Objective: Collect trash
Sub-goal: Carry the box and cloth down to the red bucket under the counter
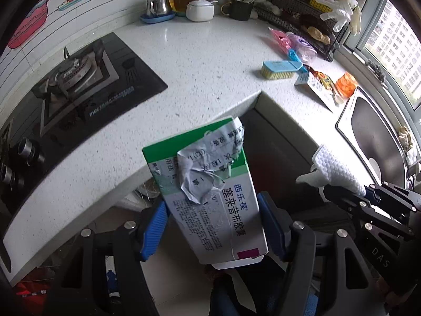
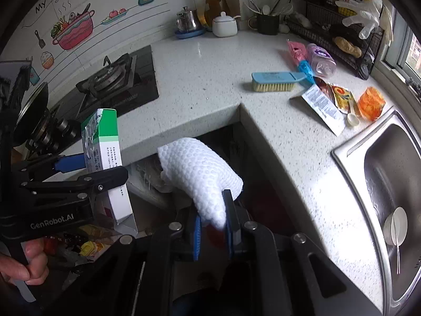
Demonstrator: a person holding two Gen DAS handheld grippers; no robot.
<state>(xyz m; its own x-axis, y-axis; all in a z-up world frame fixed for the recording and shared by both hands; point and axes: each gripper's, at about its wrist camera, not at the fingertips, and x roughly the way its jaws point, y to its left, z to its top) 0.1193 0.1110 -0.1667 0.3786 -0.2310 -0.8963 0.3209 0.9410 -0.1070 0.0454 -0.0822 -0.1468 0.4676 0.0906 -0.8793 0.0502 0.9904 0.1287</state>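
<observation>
Left gripper (image 1: 213,226) pinches a medicine box (image 1: 210,189), right gripper (image 2: 213,226) pinches a paper towel (image 2: 202,176) (both past the table (image 2: 210,79) edge); next, drop them into a bin.

Speckled white L-counter (image 2: 210,79) w/ gas hob (image 2: 115,79), steel sink (image 2: 350,155), daylit window (image 1: 389,34).

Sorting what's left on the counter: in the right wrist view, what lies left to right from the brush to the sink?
Brush → leaflet → sauce packet → orange wrapper → sink.
</observation>
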